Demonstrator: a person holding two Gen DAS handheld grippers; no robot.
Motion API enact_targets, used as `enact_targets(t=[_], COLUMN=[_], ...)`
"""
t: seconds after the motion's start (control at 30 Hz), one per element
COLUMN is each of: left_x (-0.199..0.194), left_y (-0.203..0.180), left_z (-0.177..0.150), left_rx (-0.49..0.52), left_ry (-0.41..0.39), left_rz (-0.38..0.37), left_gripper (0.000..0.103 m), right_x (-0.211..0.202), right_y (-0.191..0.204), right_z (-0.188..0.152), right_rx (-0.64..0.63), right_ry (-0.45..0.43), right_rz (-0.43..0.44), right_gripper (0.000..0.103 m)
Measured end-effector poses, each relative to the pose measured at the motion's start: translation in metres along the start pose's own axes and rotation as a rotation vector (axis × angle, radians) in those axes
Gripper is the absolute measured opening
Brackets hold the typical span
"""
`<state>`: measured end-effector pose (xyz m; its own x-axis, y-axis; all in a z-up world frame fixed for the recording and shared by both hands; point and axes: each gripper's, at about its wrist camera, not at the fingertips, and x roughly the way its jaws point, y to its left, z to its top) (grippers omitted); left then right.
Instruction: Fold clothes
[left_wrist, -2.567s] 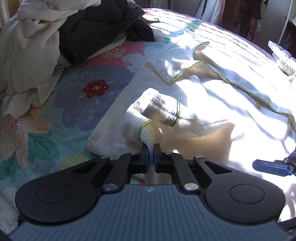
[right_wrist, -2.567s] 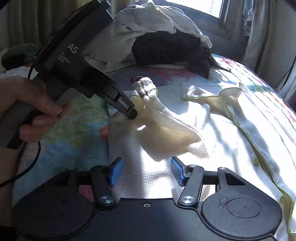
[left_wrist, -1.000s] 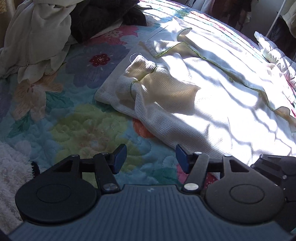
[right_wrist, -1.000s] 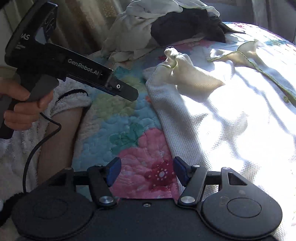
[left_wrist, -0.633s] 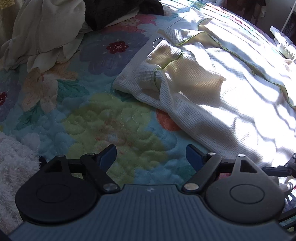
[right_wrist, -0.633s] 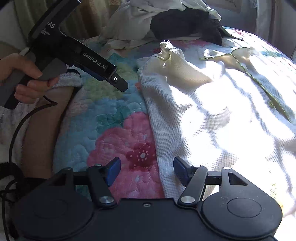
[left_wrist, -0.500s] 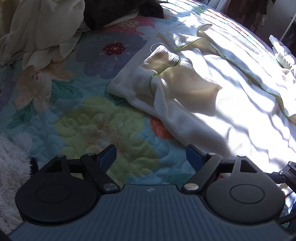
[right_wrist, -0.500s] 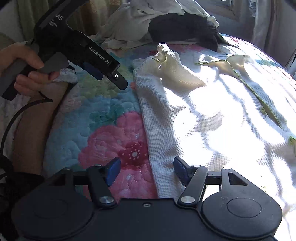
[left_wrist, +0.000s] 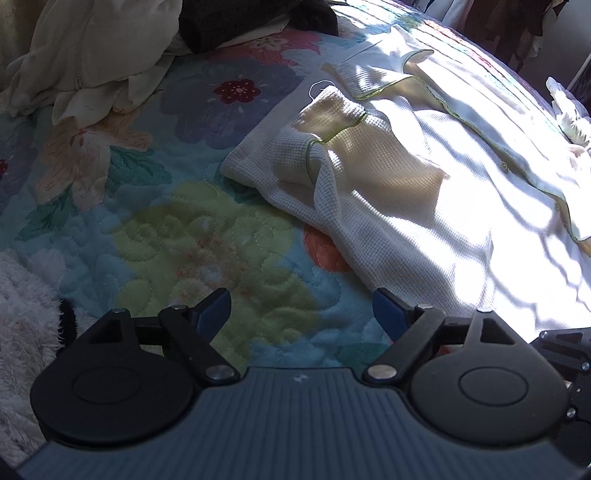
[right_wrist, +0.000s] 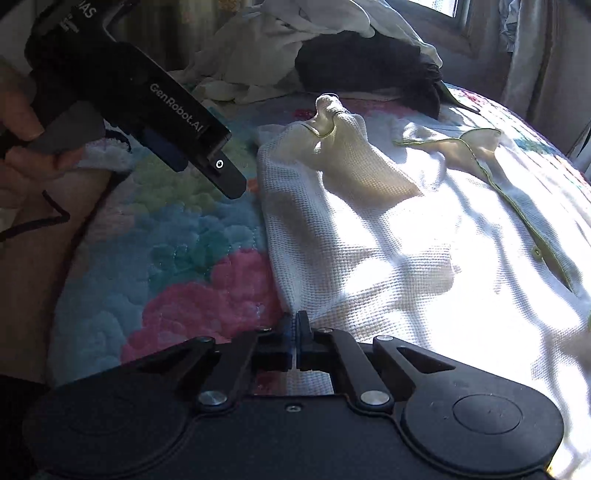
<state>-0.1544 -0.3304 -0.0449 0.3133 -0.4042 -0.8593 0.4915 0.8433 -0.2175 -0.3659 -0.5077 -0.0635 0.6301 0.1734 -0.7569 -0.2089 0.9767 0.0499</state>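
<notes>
White waffle shirt (right_wrist: 388, 258) edge clamped in right gripper (right_wrist: 295, 325), left gripper (left_wrist: 301, 308) spread apart, hovering beside it over quilt (left_wrist: 166, 240)

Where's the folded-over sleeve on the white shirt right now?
The sleeve lies folded across the white shirt near its left edge, just below the collar in the left wrist view, on the floral quilt.

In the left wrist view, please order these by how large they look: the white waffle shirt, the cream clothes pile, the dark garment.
1. white waffle shirt, largest.
2. cream clothes pile.
3. dark garment, smallest; it is partly cut off by the frame, so its true size is unsure.
</notes>
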Motion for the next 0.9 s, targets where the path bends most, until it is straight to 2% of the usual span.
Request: enact_targets(t=[0.07, 0.17, 0.27, 0.4, 0.47, 0.53, 0.57, 0.6, 0.63, 0.73, 0.83, 0.9], left_x=[0.001, 0.002, 0.004, 0.012, 0.014, 0.016, 0.016, 0.016, 0.016, 0.0, -0.026, -0.044], left_y=[0.002, 0.002, -0.002, -0.008, -0.013, -0.02, -0.024, -0.029, -0.034, -0.038, -0.037, -0.033], left_z=[0.004, 0.01, 0.014, 0.018, 0.017, 0.013, 0.01, 0.006, 0.003, -0.006, -0.015, -0.022], left_rx=[-0.028, -0.056, -0.075, -0.107, -0.095, -0.033, 0.01, 0.055, 0.101, 0.142, 0.195, 0.217], left_ry=[0.001, 0.011, 0.002, 0.028, 0.032, 0.034, 0.031, 0.034, 0.039, -0.017, -0.058, -0.056], left_rz=[-0.026, -0.059, -0.082, -0.105, -0.107, -0.092, -0.083, -0.028, 0.033, 0.082, 0.196, 0.238], left_gripper=[0.084, 0.084, 0.091, 0.091, 0.091, 0.091, 0.075, 0.012, 0.005, 0.005, 0.005, 0.005], right_x=[-0.011, -0.016, -0.021, -0.027, -0.03, -0.032, -0.033, -0.034, -0.035, -0.036, -0.039, -0.045], right_y=[-0.006, -0.009, -0.011, -0.013, -0.014, -0.014, -0.013, -0.013, -0.012, -0.015, -0.024, -0.029], right_z=[-0.002, -0.007, -0.013, -0.02, -0.023, -0.029, -0.032, -0.034, -0.037, -0.043, -0.042, -0.041], right_rx=[0.075, 0.134, 0.19, 0.265, 0.302, 0.327, 0.339, 0.351, 0.363, 0.405, 0.428, 0.409], right_ry=[-0.019, -0.001, 0.021, 0.049, 0.063, 0.065, 0.064, 0.064, 0.064, 0.054, 0.014, -0.019], right_rz=[0.079, 0.183, 0.286, 0.424, 0.493, 0.531, 0.549, 0.568, 0.586, 0.628, 0.653, 0.686], right_gripper=[0.003, 0.003, 0.003, 0.003, 0.003, 0.003, 0.003, 0.003, 0.003, 0.003, 0.003, 0.003])
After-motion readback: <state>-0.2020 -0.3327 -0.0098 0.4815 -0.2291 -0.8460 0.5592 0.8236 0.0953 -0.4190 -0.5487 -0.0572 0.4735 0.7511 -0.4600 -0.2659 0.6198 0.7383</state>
